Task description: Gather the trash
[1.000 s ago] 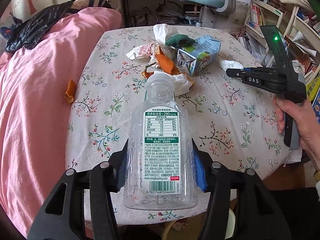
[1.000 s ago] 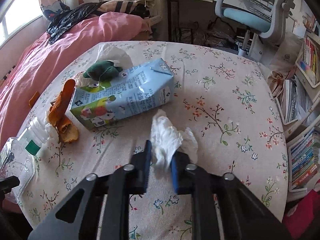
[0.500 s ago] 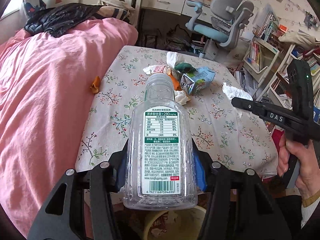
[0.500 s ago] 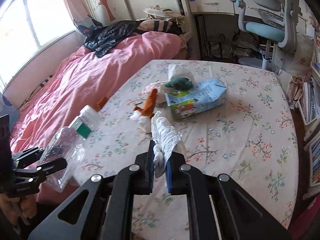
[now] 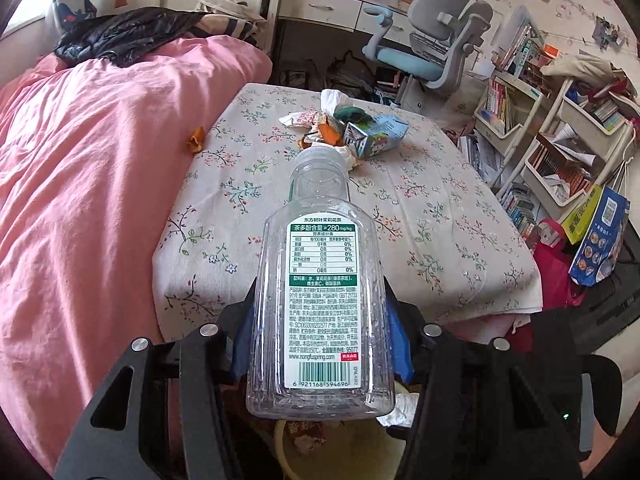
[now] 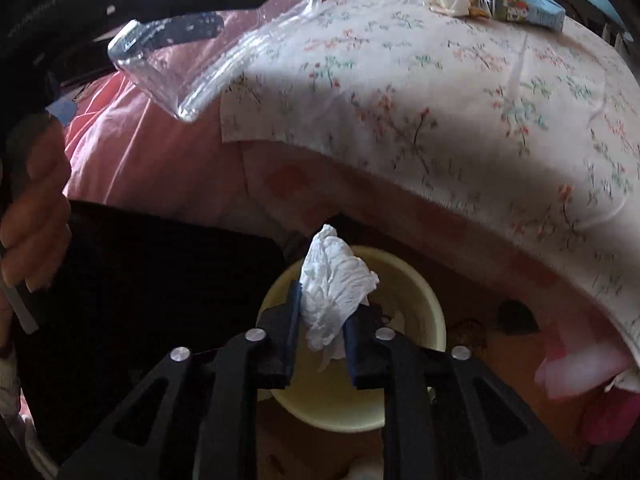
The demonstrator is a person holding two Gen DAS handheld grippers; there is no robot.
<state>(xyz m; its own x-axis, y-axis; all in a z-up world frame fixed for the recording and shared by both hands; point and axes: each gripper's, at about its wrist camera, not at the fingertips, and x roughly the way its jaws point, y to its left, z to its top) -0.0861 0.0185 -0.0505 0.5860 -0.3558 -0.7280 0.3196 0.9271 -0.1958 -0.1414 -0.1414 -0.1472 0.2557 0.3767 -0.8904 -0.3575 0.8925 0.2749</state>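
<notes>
My left gripper [image 5: 320, 344] is shut on a clear empty plastic bottle [image 5: 320, 304] with a green and white label, held in the air in front of the table's near edge. The bottle also shows in the right wrist view [image 6: 224, 44]. My right gripper [image 6: 320, 332] is shut on a crumpled white tissue [image 6: 334, 284] and holds it above a pale yellow bin [image 6: 424, 300] on the floor below the table edge. The bin's rim shows under the bottle in the left wrist view [image 5: 288, 452]. More trash lies on the floral table [image 5: 420, 216]: a blue carton [image 5: 376, 136], orange peel [image 5: 328, 134], white tissues [image 5: 334, 98].
A pink bed [image 5: 88, 168] borders the table on the left, with one piece of orange peel [image 5: 197, 140] at its edge. An office chair [image 5: 424, 52] and bookshelves [image 5: 560, 140] stand behind and to the right. A red bag [image 5: 556, 268] sits on the floor.
Both grippers have pulled back off the table. The right one has swung down with the tissue to above the bin; the left one has lifted the bottle back past the table's edge.
</notes>
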